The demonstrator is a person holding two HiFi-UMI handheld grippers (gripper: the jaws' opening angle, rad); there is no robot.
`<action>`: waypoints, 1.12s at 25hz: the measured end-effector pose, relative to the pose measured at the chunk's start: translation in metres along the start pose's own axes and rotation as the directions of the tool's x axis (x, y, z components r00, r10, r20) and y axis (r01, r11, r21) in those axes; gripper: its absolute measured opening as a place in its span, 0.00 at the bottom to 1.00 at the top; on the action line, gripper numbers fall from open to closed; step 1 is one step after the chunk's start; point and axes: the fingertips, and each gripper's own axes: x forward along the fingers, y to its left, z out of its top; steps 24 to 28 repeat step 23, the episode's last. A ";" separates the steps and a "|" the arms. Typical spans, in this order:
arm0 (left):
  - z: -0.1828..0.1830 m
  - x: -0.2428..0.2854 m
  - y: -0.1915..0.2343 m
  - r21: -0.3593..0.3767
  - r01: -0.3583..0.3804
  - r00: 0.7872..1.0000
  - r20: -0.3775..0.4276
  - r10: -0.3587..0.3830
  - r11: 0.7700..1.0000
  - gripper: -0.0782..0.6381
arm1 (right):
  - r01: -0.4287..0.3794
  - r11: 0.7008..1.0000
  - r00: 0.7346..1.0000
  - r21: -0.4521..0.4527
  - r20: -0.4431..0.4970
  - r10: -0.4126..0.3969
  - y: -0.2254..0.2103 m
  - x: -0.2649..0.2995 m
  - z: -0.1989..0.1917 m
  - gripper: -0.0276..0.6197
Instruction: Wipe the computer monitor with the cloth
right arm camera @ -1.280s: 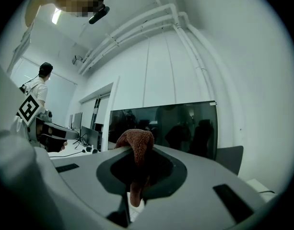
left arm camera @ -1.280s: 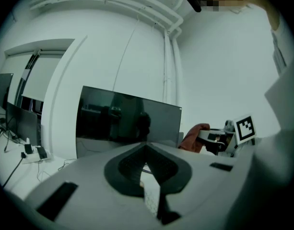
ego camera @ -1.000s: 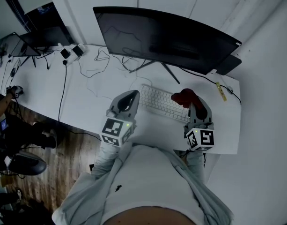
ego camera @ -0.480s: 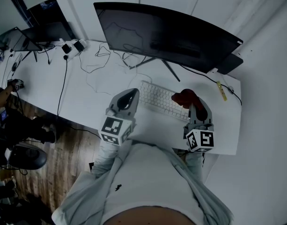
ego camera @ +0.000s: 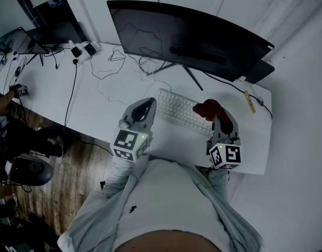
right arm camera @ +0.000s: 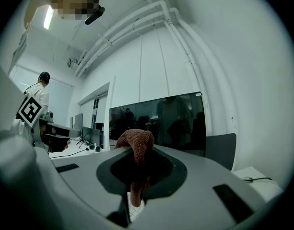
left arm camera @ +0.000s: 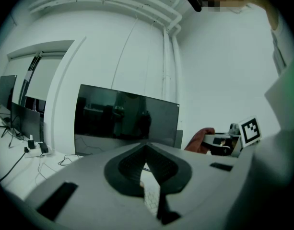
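A wide curved black monitor (ego camera: 189, 35) stands at the back of the white desk (ego camera: 97, 109), screen dark; it also fills the middle of the left gripper view, monitor (left arm camera: 125, 121), and the right gripper view, monitor (right arm camera: 161, 121). My right gripper (ego camera: 217, 115) is shut on a red-brown cloth (ego camera: 208, 108), which bulges over its jaws, cloth (right arm camera: 136, 145). My left gripper (ego camera: 144, 111) is shut with nothing in it, held over the desk left of the keyboard. Both grippers hang in front of the monitor, well short of it.
A white keyboard (ego camera: 182, 112) lies between the grippers and the monitor's stand (ego camera: 168, 72). Loose cables (ego camera: 111, 67) and a power strip (ego camera: 82, 51) lie at the back left. A second dark screen (ego camera: 40, 38) stands far left. A yellow-tagged item (ego camera: 248, 102) lies at the right edge.
The head view has shifted slightly, so the desk and monitor sit a little to the right. Both grippers hold the same places, the right one still on the cloth.
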 end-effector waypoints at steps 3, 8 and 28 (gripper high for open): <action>0.000 0.001 0.000 0.002 -0.003 1.000 0.004 0.003 1.000 0.14 | -0.006 1.000 1.000 -0.006 0.001 0.006 0.000 0.000 0.000 0.10; -0.002 0.000 0.000 0.003 -0.014 1.000 -0.002 0.014 1.000 0.14 | -0.005 1.000 1.000 -0.006 0.004 0.005 -0.002 -0.001 0.001 0.10; 0.000 -0.014 0.013 0.006 -0.068 0.998 -0.005 0.068 0.998 0.14 | -0.022 1.000 1.000 0.004 0.002 0.022 0.004 0.003 -0.003 0.10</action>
